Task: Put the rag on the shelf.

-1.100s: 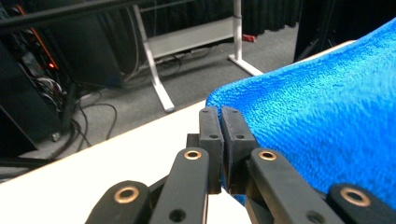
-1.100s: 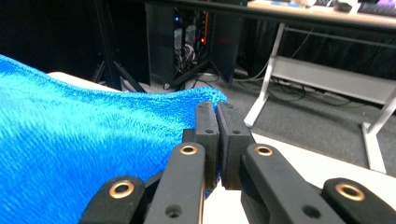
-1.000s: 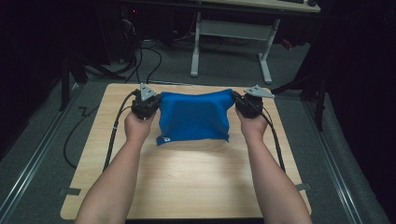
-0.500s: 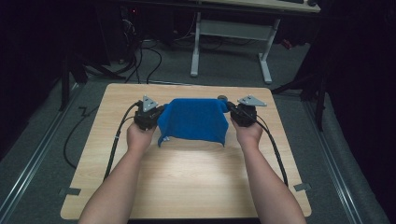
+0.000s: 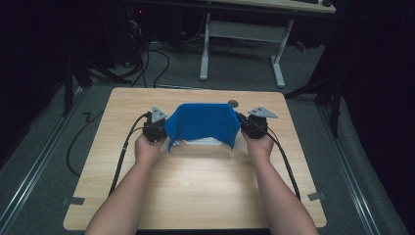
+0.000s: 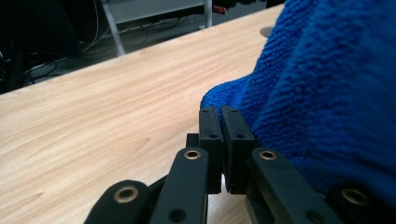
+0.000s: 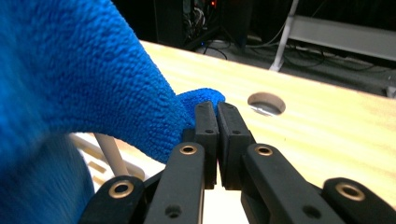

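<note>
- A blue cloth [image 5: 203, 123] is being held up over the far half of the counter [image 5: 195, 181], stretched between the two claws.
- The left claw [image 5: 161, 128] is being kept closed on the cloth's left corner; in the left gripper view the black jaws are seen pressed together with a fold of cloth [image 6: 327, 93] pinched at their tips.
- The right claw [image 5: 243, 125] is being kept closed on the cloth's right corner; in the right gripper view the jaws are seen shut, with a tip of cloth [image 7: 84, 79] poking out just past them.
- The cloth is being draped downward from the claws, so that its top edge is being pulled fairly straight and its lower edge is hanging near the counter; whether it is touching the wood cannot be told.
- Something pale [image 5: 203, 141] is being partly covered under the cloth's lower edge; what it is cannot be told.
- A round hole [image 7: 266, 103] is being shown in the counter just beyond the right claw, close to the far edge.
- A cable [image 5: 122, 156] is being trailed from the left claw along the counter toward the near edge, and another cable [image 5: 286, 164] from the right claw.
- The counter is being seen as light wood with a plain grain, lit brightest in its middle.
- Around it the room is being kept dark: a grey floor, a white desk frame [image 5: 244, 36] behind the counter, and loose wires [image 5: 151, 54] on the floor to the far left.
</note>
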A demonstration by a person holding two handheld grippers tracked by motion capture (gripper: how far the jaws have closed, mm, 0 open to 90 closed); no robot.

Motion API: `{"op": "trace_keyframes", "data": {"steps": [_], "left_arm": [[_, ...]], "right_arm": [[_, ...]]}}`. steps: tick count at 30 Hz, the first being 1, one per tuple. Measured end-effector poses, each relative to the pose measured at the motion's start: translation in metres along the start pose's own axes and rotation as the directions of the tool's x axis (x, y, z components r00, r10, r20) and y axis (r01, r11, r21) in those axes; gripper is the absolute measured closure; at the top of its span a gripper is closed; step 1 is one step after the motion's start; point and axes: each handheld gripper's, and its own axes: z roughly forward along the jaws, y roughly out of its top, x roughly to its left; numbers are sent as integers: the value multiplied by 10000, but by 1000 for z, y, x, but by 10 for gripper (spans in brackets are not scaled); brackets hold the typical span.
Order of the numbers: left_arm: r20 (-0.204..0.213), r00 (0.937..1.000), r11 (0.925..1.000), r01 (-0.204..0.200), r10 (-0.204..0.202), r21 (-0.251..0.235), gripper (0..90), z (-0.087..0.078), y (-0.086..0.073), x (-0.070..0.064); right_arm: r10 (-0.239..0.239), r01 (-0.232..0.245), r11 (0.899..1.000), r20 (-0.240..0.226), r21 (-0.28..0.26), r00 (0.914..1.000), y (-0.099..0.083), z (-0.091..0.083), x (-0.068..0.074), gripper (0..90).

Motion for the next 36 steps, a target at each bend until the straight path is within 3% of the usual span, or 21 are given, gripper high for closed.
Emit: {"op": "trace_keyframes", "data": {"steps": [5, 16, 20, 27, 36], "left_arm": [[18, 9999, 9998, 123, -123, 124, 877, 1, -7, 1], [40, 9998, 9997, 196, -197, 166, 860, -1, -11, 1], [26, 9996, 9993, 297, -298, 210, 761, -2, -12, 2], [-280, 9964, 9967, 805, -801, 138, 622, -5, -14, 8], [-458, 9951, 9961, 877, -876, -8, 610, -11, -14, 10]], "right_arm": [[-10, 9, 9995, 39, 330, 10000, -9, 3, -1, 882], [-27, 28, 9987, -18, 508, 10000, -15, 5, 1, 873], [46, -56, 9995, 337, 297, 9994, -17, 3, 0, 773], [122, -137, 9996, 597, 252, 9981, -16, -1, -4, 719], [306, -308, 9995, 883, 8, 9956, -9, -9, -9, 706]]}}
